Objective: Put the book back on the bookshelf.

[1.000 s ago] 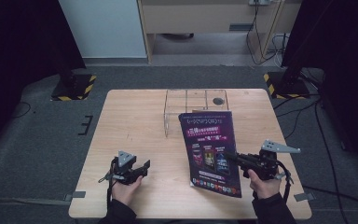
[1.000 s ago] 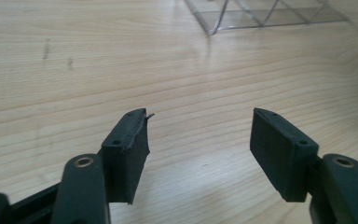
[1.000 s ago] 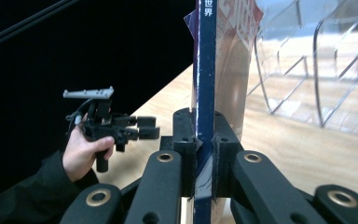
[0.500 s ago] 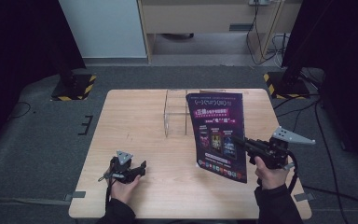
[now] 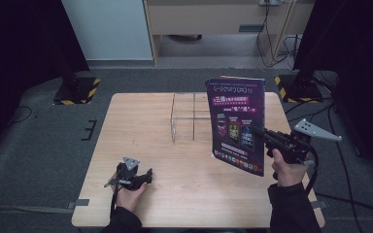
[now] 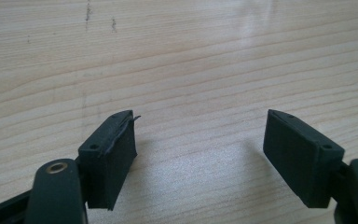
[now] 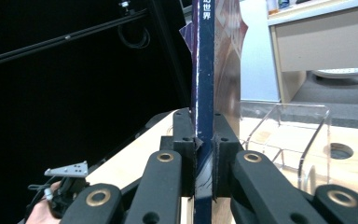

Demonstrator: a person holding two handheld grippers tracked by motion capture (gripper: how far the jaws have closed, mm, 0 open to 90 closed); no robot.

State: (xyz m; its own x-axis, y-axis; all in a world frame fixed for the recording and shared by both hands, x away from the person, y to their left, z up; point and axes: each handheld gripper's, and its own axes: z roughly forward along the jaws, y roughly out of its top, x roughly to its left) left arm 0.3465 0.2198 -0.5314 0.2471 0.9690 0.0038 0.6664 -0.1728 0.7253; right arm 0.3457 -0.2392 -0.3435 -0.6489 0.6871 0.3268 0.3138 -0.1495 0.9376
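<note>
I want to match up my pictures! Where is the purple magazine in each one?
High view: the magazine stands upright right of centre, clamped by the right gripper.
Left gripper view: open jaws over bare table.
Right gripper view: magazine spine edge-on at centre, between the jaws.
Shared landmark: the clear rack behind it.
</note>
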